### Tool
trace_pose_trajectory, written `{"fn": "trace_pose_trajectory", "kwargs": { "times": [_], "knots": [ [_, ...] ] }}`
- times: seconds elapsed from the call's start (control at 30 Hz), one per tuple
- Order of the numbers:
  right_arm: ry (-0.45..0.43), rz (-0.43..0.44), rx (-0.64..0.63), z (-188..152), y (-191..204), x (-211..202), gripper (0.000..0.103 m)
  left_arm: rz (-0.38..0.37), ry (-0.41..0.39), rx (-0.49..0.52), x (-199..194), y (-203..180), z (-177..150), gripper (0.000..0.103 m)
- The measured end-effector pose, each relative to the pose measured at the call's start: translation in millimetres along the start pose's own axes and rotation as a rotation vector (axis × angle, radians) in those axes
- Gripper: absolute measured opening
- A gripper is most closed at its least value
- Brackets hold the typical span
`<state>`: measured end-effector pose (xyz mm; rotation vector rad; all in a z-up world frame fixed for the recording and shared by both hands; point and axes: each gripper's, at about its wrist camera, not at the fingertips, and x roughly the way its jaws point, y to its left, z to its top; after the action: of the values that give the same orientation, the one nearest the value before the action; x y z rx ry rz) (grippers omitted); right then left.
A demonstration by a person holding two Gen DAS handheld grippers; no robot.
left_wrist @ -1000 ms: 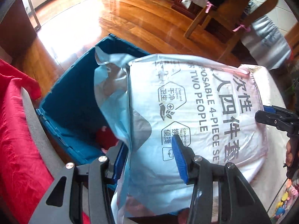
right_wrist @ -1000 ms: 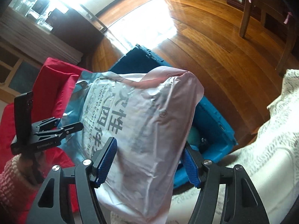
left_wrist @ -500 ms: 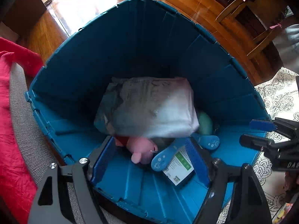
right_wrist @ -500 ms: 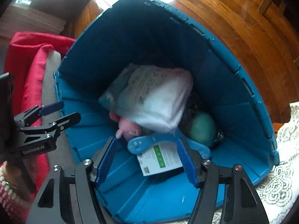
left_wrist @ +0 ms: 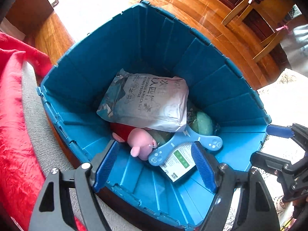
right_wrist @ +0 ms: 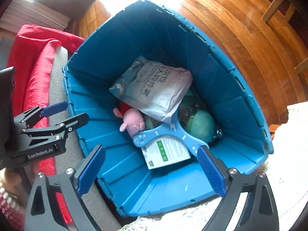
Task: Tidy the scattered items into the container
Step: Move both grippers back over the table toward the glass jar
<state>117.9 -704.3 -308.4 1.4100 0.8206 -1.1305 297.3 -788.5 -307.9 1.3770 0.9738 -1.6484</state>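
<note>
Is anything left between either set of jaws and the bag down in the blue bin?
Nothing visible. The bag lies inside the blue bin on the other items; the left gripper is open and empty, the right gripper empty and opening.

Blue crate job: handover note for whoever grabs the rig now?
Left gripper: open, empty, over the blue crate.
Right gripper: jaws opening, nothing between them, also over the crate.
In the crate: white bedding pack on top, pink plush, green ball, blue gadget with its card.
Done: pack dropped in.
Left: no loose items show in either view; look around.
</note>
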Motion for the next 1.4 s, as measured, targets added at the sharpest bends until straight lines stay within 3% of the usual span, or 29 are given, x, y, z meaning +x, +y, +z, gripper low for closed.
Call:
{"fn": "trace_pose_trajectory", "kwargs": {
  "times": [0.33, 0.7, 1.0, 1.4],
  "knots": [
    [-0.069, -0.017, 0.032, -30.4, -11.7, -54.6, 0.099, 0.023, -0.029, 0.036, -41.9, -37.6, -12.9, 0.078],
    [-0.154, -0.033, 0.133, -79.1, -44.3, -116.8, 0.103, 0.063, -0.041, 0.172, -84.9, -103.0, -37.4, 0.078],
    [-0.277, -0.072, 0.336, -161.8, -111.7, -189.2, 0.103, 0.003, -0.092, 0.34, -133.7, -195.4, -58.0, 0.078],
    [-0.34, -0.123, 0.566, -283.2, -190.5, -238.3, 0.103, -0.056, -0.11, 0.516, -156.9, -327.3, -99.1, 0.078]
  ]
}}
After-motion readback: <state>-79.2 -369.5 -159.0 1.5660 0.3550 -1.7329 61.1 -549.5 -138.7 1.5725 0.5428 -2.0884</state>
